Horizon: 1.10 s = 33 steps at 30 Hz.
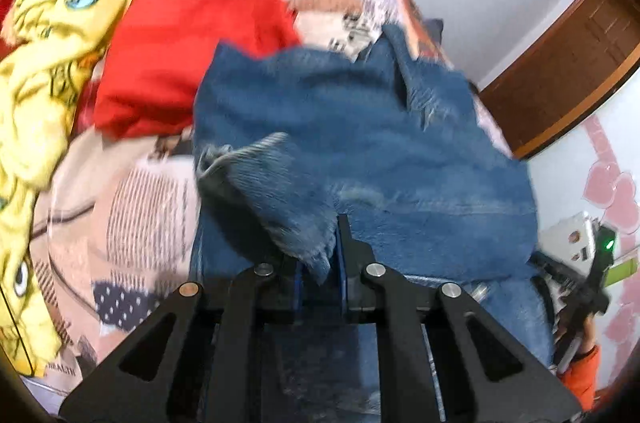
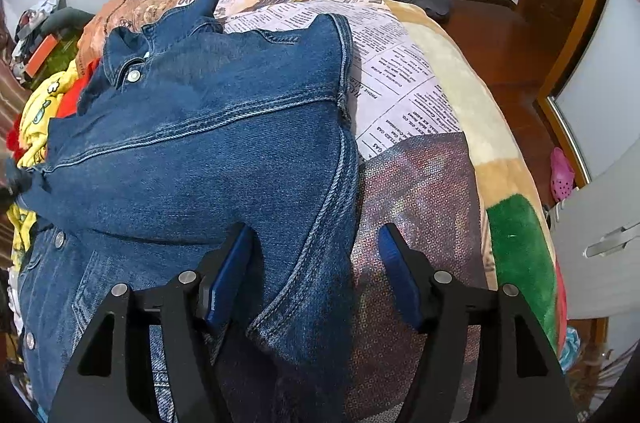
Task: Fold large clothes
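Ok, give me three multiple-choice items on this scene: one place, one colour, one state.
1. Where does the denim jacket lie?
A. On the bed
B. On a chair
C. On the floor

2. What colour is the garment next to the yellow cloth?
A. Green
B. Red
C. White

3. How is the left gripper?
A. Open, empty
B. Out of view
C. Shut on denim

Key: 1 A, the printed bed cover is under it; 2 B, plainly red; 3 C, the jaws pinch a denim fold.

left hand-held gripper (image 1: 326, 263) clamping denim jacket (image 1: 360, 143), bedspread (image 1: 140, 183)
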Each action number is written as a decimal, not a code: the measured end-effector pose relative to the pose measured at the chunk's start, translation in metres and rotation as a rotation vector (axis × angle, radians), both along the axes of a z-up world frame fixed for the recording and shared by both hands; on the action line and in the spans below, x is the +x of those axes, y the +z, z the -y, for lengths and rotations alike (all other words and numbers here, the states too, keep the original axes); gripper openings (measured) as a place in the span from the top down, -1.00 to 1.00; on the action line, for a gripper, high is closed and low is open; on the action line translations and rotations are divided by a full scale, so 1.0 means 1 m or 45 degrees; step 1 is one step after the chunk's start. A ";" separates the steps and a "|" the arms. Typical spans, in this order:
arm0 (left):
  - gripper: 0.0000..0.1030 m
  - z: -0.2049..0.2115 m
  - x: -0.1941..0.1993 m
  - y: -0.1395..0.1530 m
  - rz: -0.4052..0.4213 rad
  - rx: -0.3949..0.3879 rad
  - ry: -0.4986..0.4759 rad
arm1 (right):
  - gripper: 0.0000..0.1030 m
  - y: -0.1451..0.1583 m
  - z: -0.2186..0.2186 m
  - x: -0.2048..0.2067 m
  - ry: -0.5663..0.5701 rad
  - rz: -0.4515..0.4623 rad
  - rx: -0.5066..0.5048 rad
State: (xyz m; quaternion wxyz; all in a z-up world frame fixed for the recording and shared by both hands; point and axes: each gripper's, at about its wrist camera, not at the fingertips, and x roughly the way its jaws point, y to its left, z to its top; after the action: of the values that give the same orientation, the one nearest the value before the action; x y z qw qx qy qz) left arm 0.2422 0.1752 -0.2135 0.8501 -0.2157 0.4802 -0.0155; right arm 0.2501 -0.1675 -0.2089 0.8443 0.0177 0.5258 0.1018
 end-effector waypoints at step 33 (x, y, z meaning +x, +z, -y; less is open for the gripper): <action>-0.27 -0.063 0.081 0.011 -0.029 0.283 -0.047 | -0.22 0.030 -0.015 0.099 -0.007 0.094 -0.023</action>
State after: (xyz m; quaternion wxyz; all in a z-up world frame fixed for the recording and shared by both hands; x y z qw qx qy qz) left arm 0.3235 0.2386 -0.2030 0.8628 -0.1114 0.4925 0.0248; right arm 0.3488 -0.1528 -0.1793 0.8635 0.0078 0.4951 0.0955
